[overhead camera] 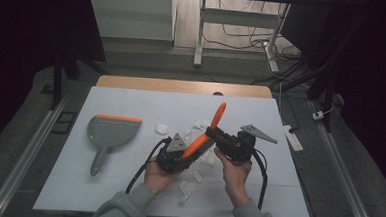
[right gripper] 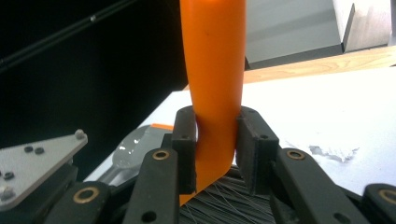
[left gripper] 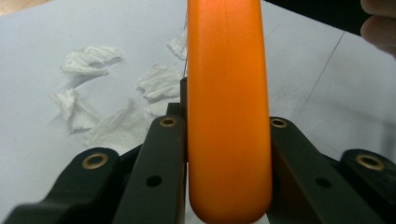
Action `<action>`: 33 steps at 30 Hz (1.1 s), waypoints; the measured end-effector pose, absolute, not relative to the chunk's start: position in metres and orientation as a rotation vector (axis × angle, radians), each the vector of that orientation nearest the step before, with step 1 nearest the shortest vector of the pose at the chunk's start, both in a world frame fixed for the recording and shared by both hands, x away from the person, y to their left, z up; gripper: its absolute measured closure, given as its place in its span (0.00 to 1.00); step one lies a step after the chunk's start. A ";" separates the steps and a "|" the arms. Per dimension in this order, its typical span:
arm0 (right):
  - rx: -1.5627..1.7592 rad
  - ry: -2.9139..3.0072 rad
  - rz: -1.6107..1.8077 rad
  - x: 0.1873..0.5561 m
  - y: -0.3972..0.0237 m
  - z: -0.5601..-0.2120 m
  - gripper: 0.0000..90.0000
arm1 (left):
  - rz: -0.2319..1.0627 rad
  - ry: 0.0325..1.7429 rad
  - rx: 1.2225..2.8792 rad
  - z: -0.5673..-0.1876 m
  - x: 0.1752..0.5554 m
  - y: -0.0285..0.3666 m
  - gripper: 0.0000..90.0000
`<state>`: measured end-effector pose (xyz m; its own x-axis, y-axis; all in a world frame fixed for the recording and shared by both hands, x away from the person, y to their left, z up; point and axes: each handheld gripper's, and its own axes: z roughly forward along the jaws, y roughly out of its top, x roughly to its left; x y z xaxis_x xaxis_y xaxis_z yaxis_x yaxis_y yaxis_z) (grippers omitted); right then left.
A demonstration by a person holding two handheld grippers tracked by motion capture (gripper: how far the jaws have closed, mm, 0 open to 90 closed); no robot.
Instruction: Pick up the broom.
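The left claw was clenched on the orange brush handle, its jaws pressing the handle's rounded end from both sides in the left gripper view. The right claw gripped the same handle farther along, just where it met the dark bristles; in the right gripper view the two pads bore on the handle from either side.

In the high view the brush was held above the bench, slanting up and away from the person, its free end toward the far edge. Both hands sat close together near the bench's middle, the left hand beneath its claw and the right hand beneath the other.

Crumpled scraps of white paper lay scattered on the white bench surface under and around the claws, some also visible in the left gripper view. A grey dustpan with an orange lip lay flat well to the left, its handle pointing toward the person.
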<state>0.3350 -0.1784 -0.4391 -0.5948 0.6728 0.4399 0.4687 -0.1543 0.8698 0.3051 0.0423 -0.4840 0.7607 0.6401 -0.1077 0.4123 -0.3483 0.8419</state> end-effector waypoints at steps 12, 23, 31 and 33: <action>1.069 2.050 1.680 0.333 -0.200 -0.408 0.52 | 0.323 0.784 2.028 -0.466 0.311 0.077 0.88; 0.884 2.262 1.472 0.333 -0.202 -0.398 0.46 | 0.304 0.730 2.153 -0.454 0.316 0.102 0.88; 0.795 2.347 1.361 0.329 -0.193 -0.400 0.45 | 0.237 0.680 2.256 -0.455 0.317 0.104 0.88; 0.773 2.356 1.356 0.328 -0.190 -0.400 0.45 | 0.226 0.672 2.274 -0.457 0.318 0.103 0.88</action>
